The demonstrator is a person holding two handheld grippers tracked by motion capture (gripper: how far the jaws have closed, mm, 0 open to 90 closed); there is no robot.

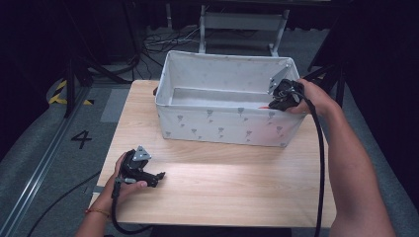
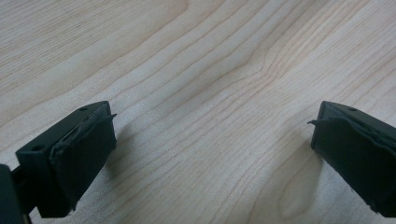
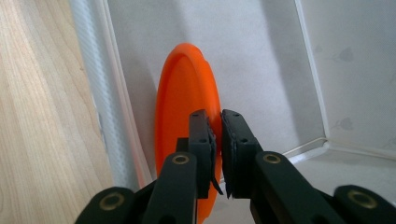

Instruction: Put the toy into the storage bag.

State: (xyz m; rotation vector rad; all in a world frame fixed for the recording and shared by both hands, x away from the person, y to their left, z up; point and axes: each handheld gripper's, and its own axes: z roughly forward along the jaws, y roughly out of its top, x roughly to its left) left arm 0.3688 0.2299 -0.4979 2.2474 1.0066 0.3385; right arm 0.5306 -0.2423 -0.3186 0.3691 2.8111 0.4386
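Light wood table (image 1: 222,192) on grey carpet floor (image 1: 44,148). Left of table: painted "4" (image 1: 81,139), yellow-black hazard tape (image 1: 60,92). Beyond table: loose cables (image 1: 163,42), grey metal frame (image 1: 242,22). Surroundings dark.

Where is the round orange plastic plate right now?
The round orange plastic plate stands on edge inside the white fabric bin, against its near wall at the right end, pinched by the right gripper.

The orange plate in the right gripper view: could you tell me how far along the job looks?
Done: the orange plate is inside the fabric bin, standing on edge against its wall. In hand: the right gripper grips its rim. Left: releasing. The left gripper rests open over the table.
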